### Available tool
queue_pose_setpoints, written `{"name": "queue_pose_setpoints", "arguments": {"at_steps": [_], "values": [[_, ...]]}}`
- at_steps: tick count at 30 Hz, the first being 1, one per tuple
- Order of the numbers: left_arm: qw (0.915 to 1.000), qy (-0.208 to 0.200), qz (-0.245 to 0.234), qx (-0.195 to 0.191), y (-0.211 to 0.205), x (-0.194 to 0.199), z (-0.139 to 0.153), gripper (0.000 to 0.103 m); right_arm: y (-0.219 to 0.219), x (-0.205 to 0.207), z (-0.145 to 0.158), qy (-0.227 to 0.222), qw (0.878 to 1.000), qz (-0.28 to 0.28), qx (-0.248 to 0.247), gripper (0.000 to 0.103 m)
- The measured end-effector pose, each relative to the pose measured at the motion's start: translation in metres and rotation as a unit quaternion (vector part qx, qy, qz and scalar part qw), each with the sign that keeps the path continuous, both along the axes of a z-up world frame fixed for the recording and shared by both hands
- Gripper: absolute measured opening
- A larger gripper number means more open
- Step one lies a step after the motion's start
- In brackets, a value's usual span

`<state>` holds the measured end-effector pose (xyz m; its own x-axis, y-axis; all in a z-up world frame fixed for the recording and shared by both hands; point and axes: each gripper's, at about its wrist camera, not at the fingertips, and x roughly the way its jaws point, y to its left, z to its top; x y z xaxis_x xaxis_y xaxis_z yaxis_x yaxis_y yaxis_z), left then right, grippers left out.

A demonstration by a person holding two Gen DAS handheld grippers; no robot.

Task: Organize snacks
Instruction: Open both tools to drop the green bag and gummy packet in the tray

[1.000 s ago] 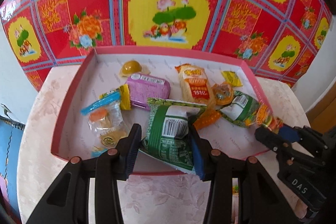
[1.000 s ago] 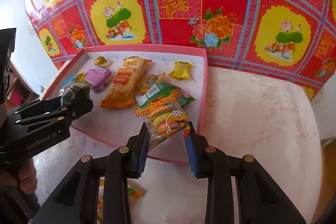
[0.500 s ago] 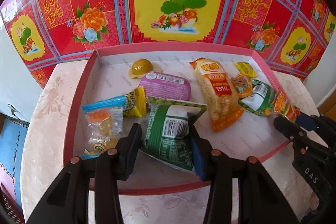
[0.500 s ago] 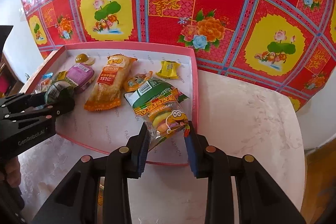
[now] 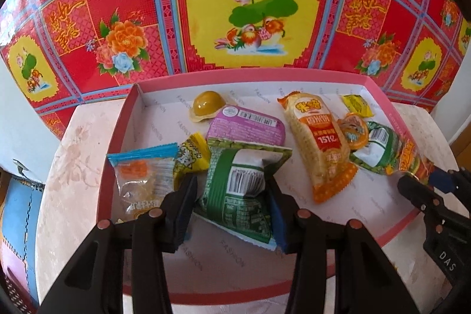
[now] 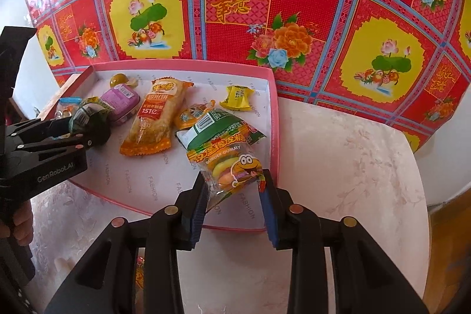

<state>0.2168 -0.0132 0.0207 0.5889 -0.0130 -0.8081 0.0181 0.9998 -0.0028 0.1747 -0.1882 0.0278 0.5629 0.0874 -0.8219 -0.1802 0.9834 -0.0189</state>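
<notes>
A: So where was the green snack pack (image 5: 238, 190)?
B: Pinched in the left gripper (image 5: 232, 196), low over the pink box (image 5: 117, 137), near the purple tub (image 5: 247, 127).
A: And the right gripper (image 6: 234, 196)?
B: Clamped on the burger gummy bag (image 6: 229, 167), at the box's right wall.

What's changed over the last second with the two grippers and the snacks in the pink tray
Both grippers moved in over the pink tray. The left gripper still pinches the green packet, the right gripper still pinches the burger gummy bag; nothing was released. The orange rice cracker pack and the other snacks lie where they were.
</notes>
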Motion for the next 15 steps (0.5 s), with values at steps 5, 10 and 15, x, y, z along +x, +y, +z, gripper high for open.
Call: {"name": "queue_pose_setpoints", "arguments": {"at_steps": [5, 10, 15], "values": [[0.9999, 0.012, 0.004, -0.006, 0.006, -0.003, 0.003, 0.048, -0.002, -0.001, 0.001, 0.003, 1.000, 0.000, 0.026, 0.039], [0.9991, 0.024, 0.004, -0.035, 0.010, -0.008, 0.006, 0.053, -0.006, -0.005, 0.005, 0.010, 0.998, 0.002, 0.055, 0.045], [0.9992, 0.013, -0.003, -0.037, 0.005, -0.020, 0.014, 0.057, -0.009, -0.010, 0.008, 0.008, 0.997, 0.000, 0.075, 0.055]]}}
